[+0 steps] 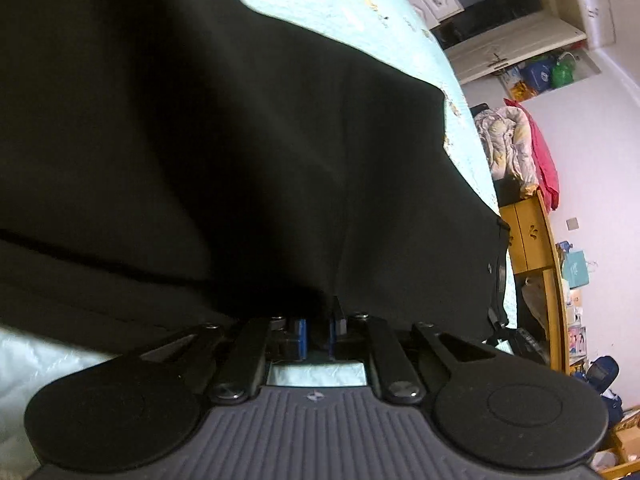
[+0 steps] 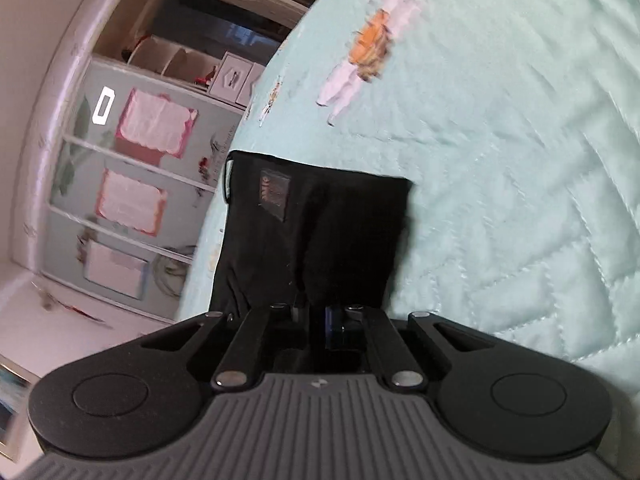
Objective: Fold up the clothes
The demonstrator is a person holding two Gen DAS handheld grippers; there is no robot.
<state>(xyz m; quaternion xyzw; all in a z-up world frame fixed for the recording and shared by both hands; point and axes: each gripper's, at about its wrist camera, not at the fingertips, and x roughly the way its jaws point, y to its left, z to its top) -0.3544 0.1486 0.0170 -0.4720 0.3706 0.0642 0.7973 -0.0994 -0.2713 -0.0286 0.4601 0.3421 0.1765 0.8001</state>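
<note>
Both claws are clenched on the black garment (image 1: 240, 140): the left gripper (image 1: 318, 332) pinches its near hem, the right gripper (image 2: 328, 320) another edge, near a dark sewn label (image 2: 275, 195). That garment lies spread over the pale green quilted bedspread (image 2: 500, 160). Beyond the bedspread stand a white cabinet (image 1: 500, 36) and a wooden shelf (image 1: 532, 236).

Soft daylight, fisheye warp, blurred edges
</note>
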